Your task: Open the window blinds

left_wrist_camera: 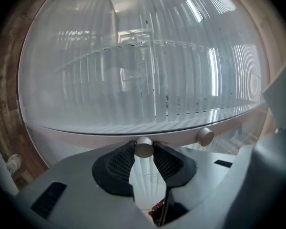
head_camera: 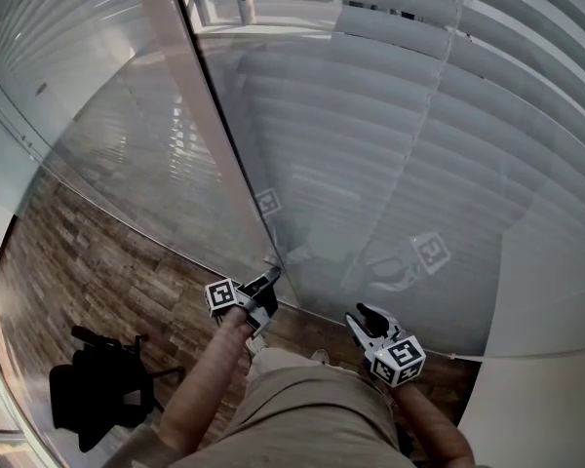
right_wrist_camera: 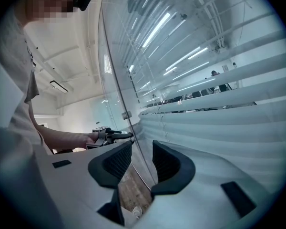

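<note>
The white slatted blinds (head_camera: 390,144) hang behind a glass wall, with slats nearly closed. My left gripper (head_camera: 269,283) is level at the pale upright frame (head_camera: 190,115) beside the glass. In the left gripper view its black pads (left_wrist_camera: 117,163) press on both sides of a small round metal knob (left_wrist_camera: 144,147) on that frame. My right gripper (head_camera: 364,317) hangs to the right, near the glass, apart from it. Its jaws (right_wrist_camera: 142,163) stand open with nothing between them. The right gripper view also shows the left gripper (right_wrist_camera: 112,135) at the frame and the blinds (right_wrist_camera: 219,109).
A second round knob (left_wrist_camera: 205,136) sits on the same frame close by. A black office chair (head_camera: 97,383) stands on the wood-plank floor (head_camera: 97,261) at the lower left. The person's legs fill the bottom middle of the head view.
</note>
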Available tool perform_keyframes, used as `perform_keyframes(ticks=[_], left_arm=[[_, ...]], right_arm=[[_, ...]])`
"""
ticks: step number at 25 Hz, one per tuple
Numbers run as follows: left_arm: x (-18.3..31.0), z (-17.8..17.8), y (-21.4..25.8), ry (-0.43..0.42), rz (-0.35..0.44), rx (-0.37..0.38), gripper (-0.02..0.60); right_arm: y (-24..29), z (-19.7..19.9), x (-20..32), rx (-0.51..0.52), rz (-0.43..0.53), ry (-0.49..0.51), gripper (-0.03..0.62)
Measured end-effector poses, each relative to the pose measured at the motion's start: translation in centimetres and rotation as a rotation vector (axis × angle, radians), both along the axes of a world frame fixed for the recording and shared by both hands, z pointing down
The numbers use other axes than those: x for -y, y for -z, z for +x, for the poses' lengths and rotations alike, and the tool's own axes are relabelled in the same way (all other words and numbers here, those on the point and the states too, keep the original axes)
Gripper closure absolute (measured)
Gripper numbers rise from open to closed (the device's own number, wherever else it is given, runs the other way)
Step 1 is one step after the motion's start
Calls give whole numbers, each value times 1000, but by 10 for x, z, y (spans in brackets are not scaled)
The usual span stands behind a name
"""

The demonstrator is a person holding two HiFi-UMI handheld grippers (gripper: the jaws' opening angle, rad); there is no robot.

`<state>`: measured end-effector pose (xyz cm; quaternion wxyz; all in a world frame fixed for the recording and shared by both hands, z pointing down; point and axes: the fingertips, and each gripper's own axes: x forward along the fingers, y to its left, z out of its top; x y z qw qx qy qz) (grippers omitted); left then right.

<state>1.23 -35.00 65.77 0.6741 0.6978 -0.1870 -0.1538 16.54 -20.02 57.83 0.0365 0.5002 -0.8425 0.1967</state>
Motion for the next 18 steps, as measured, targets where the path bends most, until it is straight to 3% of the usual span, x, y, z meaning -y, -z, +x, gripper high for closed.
perform_keyframes(ticks=[9, 14, 16, 18], left_arm=[[-1, -4, -6, 56, -157, -186, 446], [1, -3, -6, 87, -181, -261, 446], [1, -2, -5, 84, -151, -246, 446], [2, -3, -4, 80, -57, -141, 444]], right_arm=[[1, -5, 1, -5, 2, 13, 457], [1, -4, 4, -4, 3, 17, 457], [0, -4, 3, -5, 0, 16, 457], [-1, -4, 2, -6, -3, 15, 457]])
